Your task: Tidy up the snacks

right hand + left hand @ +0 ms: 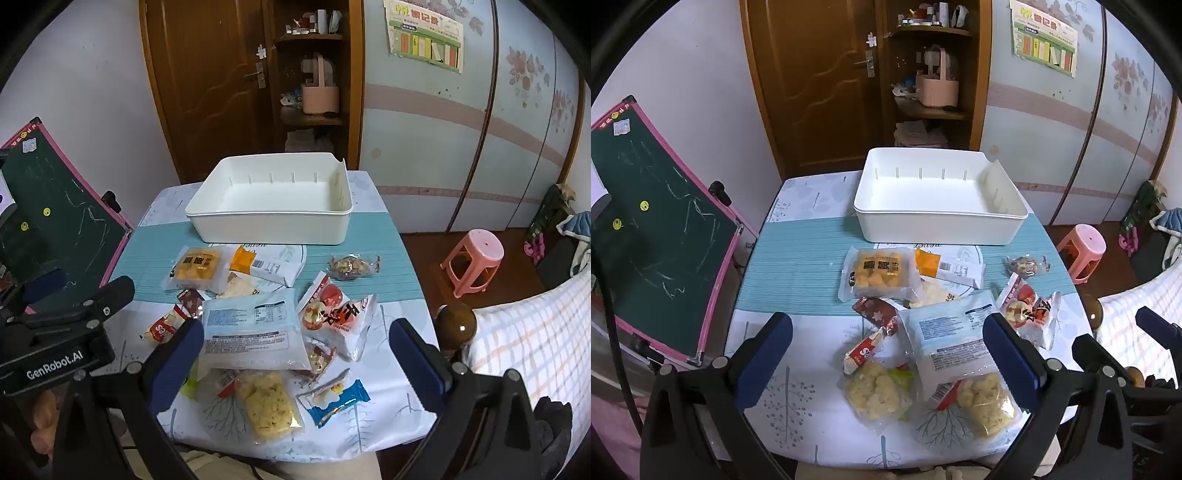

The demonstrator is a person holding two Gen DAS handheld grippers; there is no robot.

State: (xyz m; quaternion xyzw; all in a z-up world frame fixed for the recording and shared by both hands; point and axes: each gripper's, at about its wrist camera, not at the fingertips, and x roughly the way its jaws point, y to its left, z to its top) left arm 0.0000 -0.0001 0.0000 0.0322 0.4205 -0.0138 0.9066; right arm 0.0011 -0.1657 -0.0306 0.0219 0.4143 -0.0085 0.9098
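Note:
A white plastic bin [934, 229] [273, 225] stands empty at the far side of the table. Several snack packs lie in a loose pile in front of it: a yellow pastry pack [877, 275] [197, 271], a large pale blue pack [955, 332] [251, 325], two clear packs of yellow crackers [877, 393] [269, 406], a red-and-white pack [1028, 308] [336, 314], a small nut pack [352, 266]. My left gripper [886, 339] is open above the near pile. My right gripper [295, 343] is open above the pile too. Both are empty.
A green chalkboard with a pink frame [657, 236] leans at the table's left side. A pink stool [474, 258] stands on the floor to the right. A bed with a checked cover [535, 332] and a wooden bedpost knob [456, 325] are near right.

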